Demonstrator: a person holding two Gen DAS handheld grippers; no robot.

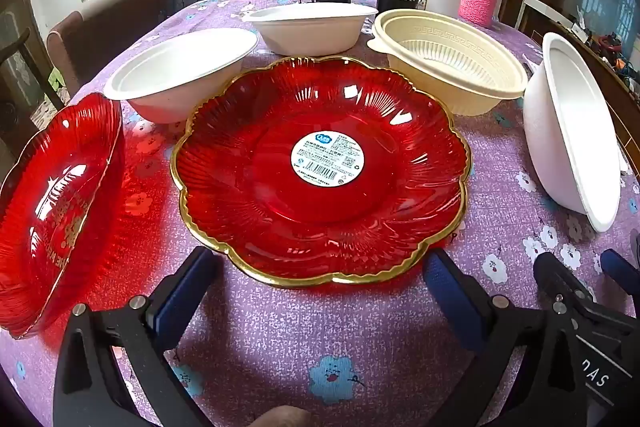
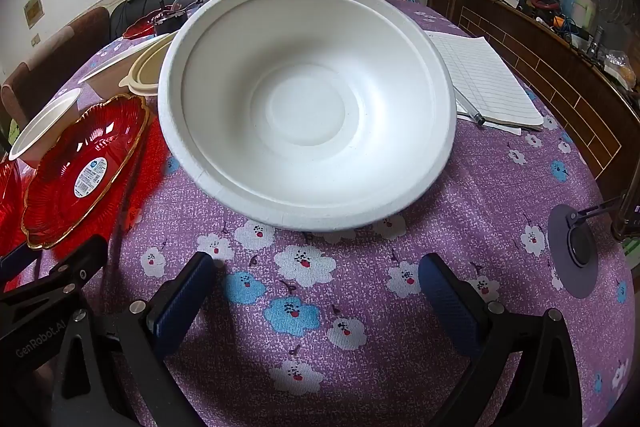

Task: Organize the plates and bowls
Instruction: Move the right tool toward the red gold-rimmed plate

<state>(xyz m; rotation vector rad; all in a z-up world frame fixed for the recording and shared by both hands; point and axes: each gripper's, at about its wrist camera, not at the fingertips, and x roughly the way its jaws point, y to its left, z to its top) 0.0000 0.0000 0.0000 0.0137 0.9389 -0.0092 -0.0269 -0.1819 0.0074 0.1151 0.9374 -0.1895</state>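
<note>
Left wrist view
- Landmark: the flower-shaped red plate (image 1: pixel 320 171) with a gold rim and a round label at its centre, lying flat on the tabletop (image 1: pixel 280 339).
- Left claw (image 1: pixel 320 291): spread wide, nothing between its blue pads; it points down at the plate's near edge.
- Key relation: the plate lies straight ahead of the left claw, its near rim just beyond the pads and centred in the gap. Round, so no long axis to line up with.
- Second red plate (image 1: pixel 56 211): left of the landmark, close beside it, seen at the frame edge.
- White bowls: one (image 1: pixel 180 75) behind the landmark to the left, one (image 1: pixel 310 25) directly behind it.
- Cream bowl (image 1: pixel 448 67): behind the landmark to the right.
- Large white bowl (image 1: pixel 572 131): right of the landmark, apart from it.
- Right claw (image 1: pixel 580 271): enters at lower right, near that bowl.

Right wrist view
- Large white bowl (image 2: pixel 306 107): fills the centre, upright on the tabletop (image 2: pixel 320 307).
- Right claw (image 2: pixel 320 283): spread wide, holding nothing.
- Key relation: the bowl sits dead ahead of the right claw, a strip of cloth separating rim and pads.
- Red plate (image 2: pixel 86 171): left of the bowl, nearly touching it.
- Judgement: each hand is nearest its own dish; neither is gripped yet.
</note>
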